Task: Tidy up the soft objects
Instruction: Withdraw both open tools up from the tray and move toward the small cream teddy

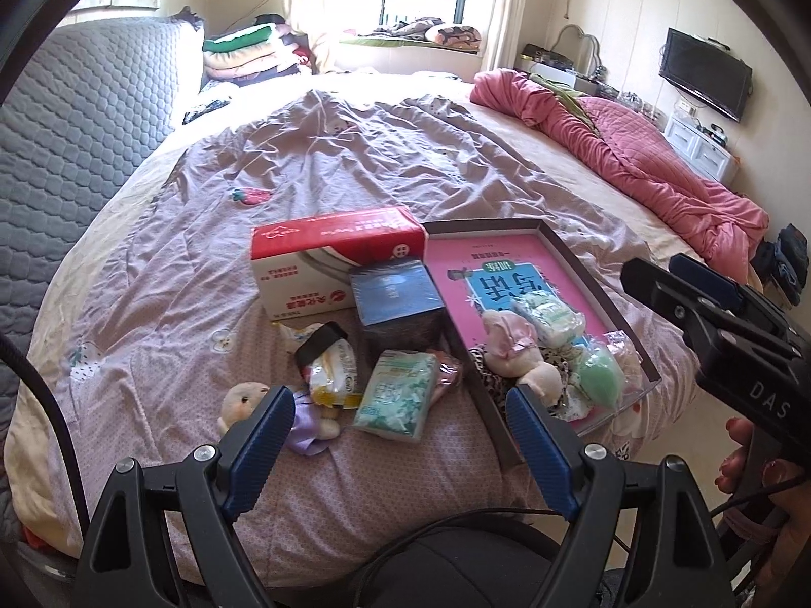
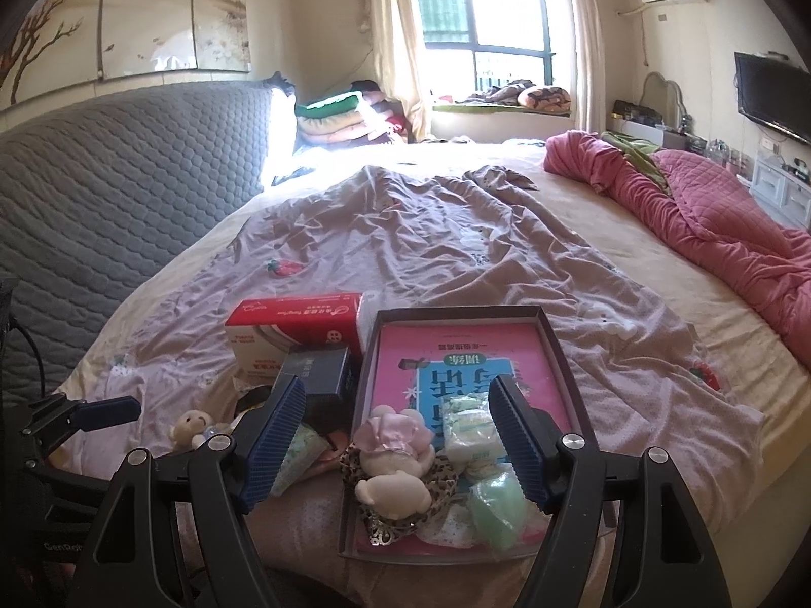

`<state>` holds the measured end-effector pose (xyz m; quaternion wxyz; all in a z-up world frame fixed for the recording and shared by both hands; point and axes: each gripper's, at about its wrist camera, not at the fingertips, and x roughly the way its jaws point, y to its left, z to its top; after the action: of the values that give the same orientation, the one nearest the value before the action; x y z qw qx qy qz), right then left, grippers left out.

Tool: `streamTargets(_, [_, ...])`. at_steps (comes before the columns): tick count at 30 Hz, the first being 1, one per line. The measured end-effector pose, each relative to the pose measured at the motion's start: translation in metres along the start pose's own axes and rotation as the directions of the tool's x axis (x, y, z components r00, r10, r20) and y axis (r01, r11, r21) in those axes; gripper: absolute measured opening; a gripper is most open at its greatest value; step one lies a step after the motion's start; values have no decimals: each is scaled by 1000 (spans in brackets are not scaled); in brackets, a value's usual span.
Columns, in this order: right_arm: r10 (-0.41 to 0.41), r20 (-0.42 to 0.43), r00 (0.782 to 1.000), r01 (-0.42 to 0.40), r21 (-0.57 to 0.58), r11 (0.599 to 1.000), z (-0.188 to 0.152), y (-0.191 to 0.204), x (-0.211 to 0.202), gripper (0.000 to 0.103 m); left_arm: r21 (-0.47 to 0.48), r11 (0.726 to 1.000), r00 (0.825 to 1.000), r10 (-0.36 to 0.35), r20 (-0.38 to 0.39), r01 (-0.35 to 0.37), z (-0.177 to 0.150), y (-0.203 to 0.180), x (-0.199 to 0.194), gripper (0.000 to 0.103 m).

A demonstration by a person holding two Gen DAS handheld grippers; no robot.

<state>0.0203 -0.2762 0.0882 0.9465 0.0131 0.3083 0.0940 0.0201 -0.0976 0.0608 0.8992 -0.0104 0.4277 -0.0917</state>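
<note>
Both grippers are held above the near edge of the bed (image 1: 355, 142), with nothing between the fingers. The left gripper (image 1: 400, 423) is spread wide over a green-and-white soft packet (image 1: 398, 395), whose long axis runs away from the camera. A small plush in a purple dress (image 1: 253, 405) is seen just beside the left finger, lying across the view. A yellow snack packet (image 1: 332, 372) lies between plush and green packet.

The right gripper (image 2: 398, 435) is likewise spread wide, above the shallow dark-rimmed tray (image 2: 367, 365). A pink book (image 2: 456, 349) is laid flat in the tray, its long axis pointing toward the window. On its near half a pink-hatted plush (image 2: 393, 461), a white tissue pack (image 2: 469, 430) and a green bagged item (image 2: 499, 504) are crowded together.

A red-and-white box (image 1: 334, 258) and a dark blue box (image 1: 395, 299) are set touching the tray's left wall. Beyond them the wrinkled lilac sheet (image 2: 431, 233) lies open up to a rolled pink quilt (image 2: 709, 213) at the right.
</note>
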Motion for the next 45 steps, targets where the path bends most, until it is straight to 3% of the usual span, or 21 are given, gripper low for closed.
streamTargets(26, [18,-47,999,-21,-60,998,-7,33,17,77,-149,987,998,62,27,-58,-7,73,1,85])
streamTargets(45, [104,-185,977,-125,-104,987,-34,73,54,77,-284,955,996,84,-14,-85,-30,134,18,85])
